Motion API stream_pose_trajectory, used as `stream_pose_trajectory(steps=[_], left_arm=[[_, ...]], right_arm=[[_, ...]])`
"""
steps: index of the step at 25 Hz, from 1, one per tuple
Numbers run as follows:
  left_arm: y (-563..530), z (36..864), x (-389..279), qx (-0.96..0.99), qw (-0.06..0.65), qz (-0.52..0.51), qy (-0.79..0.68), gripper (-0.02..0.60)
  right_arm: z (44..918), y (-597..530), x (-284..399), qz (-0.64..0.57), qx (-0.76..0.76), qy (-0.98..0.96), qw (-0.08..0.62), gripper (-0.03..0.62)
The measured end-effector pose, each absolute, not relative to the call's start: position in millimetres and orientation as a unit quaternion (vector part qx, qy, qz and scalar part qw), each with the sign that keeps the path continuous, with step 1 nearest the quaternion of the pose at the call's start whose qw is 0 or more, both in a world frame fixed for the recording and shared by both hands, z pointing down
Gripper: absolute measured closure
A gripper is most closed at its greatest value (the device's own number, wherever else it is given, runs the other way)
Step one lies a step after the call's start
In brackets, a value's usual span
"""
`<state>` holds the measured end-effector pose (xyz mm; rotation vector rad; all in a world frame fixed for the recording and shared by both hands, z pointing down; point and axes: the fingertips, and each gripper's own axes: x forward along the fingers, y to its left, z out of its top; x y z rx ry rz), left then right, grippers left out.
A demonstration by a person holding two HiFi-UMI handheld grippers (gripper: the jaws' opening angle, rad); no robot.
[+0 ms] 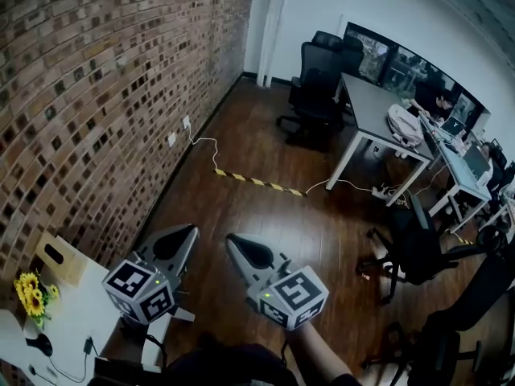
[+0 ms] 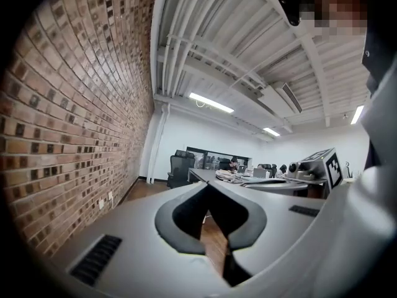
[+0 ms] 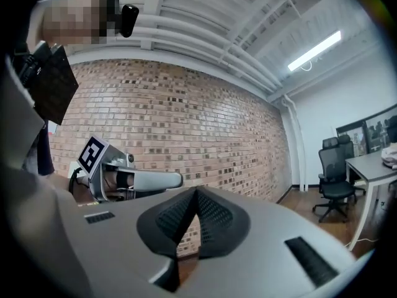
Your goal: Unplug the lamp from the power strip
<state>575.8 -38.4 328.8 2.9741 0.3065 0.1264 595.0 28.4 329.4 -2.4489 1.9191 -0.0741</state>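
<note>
In the head view both grippers are held level over the dark wood floor, side by side and pointing away from me. The left gripper has its jaws shut with nothing between them, and its own view shows the tips meeting. My right gripper is also shut and empty, tips together. At the bottom left stands a white table with yellow flowers, a small black object and a black cable with a plug. I cannot make out a lamp.
A brick wall runs along the left, with wall outlets and a white cable. A yellow-black strip crosses the floor. Desks, office chairs and a floor power strip fill the right side.
</note>
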Motion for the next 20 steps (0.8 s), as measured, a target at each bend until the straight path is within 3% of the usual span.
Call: stream_pose_trajectory(steps=[9, 20], left_arm=[[-70.9, 346.6, 597.2, 0.994, 0.072, 0.070, 0.046, 0.568], [-55.9, 344.2, 684.4, 0.995, 0.062, 0.069, -0.046, 0.568]], right_arm=[[343.0, -4.8, 621.8, -0.038, -0.753, 0.656, 0.037, 0.594], [346.4, 4.1, 719.4, -0.047, -0.693, 0.719, 0.035, 0.594]])
